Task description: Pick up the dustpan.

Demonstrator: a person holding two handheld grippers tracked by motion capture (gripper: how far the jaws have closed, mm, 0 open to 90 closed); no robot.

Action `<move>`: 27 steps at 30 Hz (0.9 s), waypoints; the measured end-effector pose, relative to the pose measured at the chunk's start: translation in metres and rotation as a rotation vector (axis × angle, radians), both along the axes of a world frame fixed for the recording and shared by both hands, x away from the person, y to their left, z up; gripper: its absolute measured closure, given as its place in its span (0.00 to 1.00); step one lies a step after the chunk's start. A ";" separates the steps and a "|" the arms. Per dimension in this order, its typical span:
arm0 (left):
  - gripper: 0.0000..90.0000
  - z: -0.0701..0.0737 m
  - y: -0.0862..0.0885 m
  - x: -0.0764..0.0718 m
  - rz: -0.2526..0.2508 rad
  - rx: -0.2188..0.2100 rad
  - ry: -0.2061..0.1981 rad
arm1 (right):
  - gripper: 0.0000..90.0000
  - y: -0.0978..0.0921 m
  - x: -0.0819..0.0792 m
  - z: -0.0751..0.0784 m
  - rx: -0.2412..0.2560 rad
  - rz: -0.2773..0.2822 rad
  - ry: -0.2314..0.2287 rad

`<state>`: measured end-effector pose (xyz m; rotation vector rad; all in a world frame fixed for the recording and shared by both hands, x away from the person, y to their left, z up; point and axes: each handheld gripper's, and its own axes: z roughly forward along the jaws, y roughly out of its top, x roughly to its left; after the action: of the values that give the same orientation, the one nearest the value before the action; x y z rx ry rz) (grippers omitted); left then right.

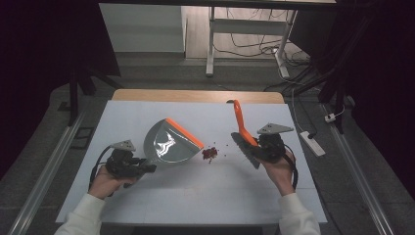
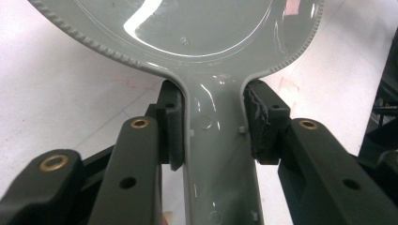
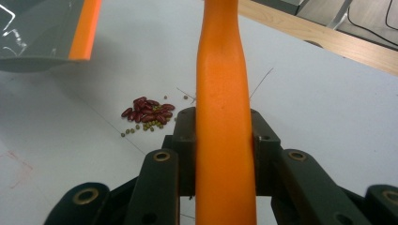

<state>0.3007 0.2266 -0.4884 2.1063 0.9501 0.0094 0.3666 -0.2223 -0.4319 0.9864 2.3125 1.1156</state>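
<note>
Dustpan (image 1: 169, 144): grey glossy plastic, orange strip along the front lip, ribbed rim; sits mid-table on the white table cover (image 1: 147, 196), lip tilted toward the beans. Left gripper (image 2: 213, 126) jaws clamped on its grey handle. Right gripper (image 3: 224, 136) jaws clamped on the orange brush handle (image 3: 221, 93). Small pile of red beans (image 3: 148, 112) with green ones lies between pan lip and brush, apart from both.
</note>
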 end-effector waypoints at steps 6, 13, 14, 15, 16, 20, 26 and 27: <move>0.68 -0.004 -0.004 -0.001 -0.047 0.029 0.007 | 0.78 0.007 0.008 -0.001 0.006 0.007 0.003; 0.68 -0.010 -0.017 0.001 -0.089 0.069 0.044 | 0.78 0.017 0.026 -0.004 -0.005 0.010 0.009; 0.68 -0.011 -0.018 0.001 -0.094 0.072 0.047 | 0.78 0.018 0.028 -0.005 -0.011 0.010 0.010; 0.68 -0.012 -0.019 0.001 -0.106 0.072 0.053 | 0.78 0.019 0.031 -0.006 -0.018 0.010 0.010; 0.68 -0.012 -0.019 0.001 -0.120 0.074 0.056 | 0.78 0.019 0.031 -0.006 -0.018 0.010 0.010; 0.68 -0.014 -0.023 0.000 -0.152 0.073 0.070 | 0.78 0.024 0.039 -0.011 -0.035 0.009 0.019; 0.68 -0.018 -0.032 0.000 -0.182 0.091 0.086 | 0.78 0.025 0.045 -0.013 -0.045 0.006 0.021; 0.68 -0.019 -0.034 -0.001 -0.185 0.091 0.087 | 0.78 0.025 0.046 -0.013 -0.044 0.006 0.020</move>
<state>0.3002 0.1930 -0.5071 2.2879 0.8148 -0.1360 0.4127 -0.1971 -0.4452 0.9794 2.3475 1.0565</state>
